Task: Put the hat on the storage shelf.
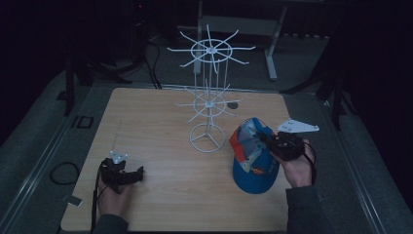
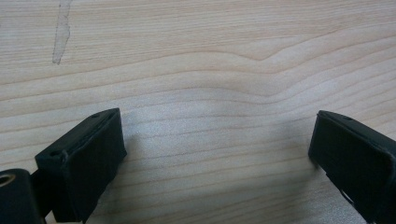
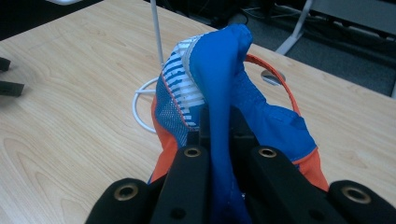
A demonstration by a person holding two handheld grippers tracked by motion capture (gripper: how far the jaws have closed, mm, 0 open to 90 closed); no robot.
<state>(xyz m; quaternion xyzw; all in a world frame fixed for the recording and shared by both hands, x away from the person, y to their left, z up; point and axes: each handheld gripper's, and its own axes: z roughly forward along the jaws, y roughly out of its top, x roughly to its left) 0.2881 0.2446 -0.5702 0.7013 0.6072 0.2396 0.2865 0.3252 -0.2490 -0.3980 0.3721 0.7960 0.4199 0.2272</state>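
Where the high view looks down on the wooden table point(image 1: 160, 204), we see a white wire stand point(image 1: 210, 97) with two wheels of hooks standing on its round foot near the middle, a little to the far side. Just right of that foot lies a cap point(image 1: 253, 158) in blue, orange and white. The right gripper point(image 1: 269, 143) reaches into the cap from the right, and the right hand point(image 1: 298, 168) holds it near the right edge of the table. The left gripper point(image 1: 139, 174) is at the near left, well apart from the cap, with the left hand point(image 1: 114, 197) behind it; it points to the right across the bare wood.

In the left gripper view, we see its two black jaws standing wide apart, with nothing between them, low over the table point(image 2: 201, 56) and its wood grain.

In the right gripper view, the jaws of the right gripper point(image 3: 219, 135) are pressed together on a fold of blue cloth of the cap point(image 3: 219, 60), which rises up out of them. Behind the cap we see the thin pole and a part of the round foot of the stand point(image 3: 156, 32), and at the far left edge the left gripper point(image 3: 7, 77).
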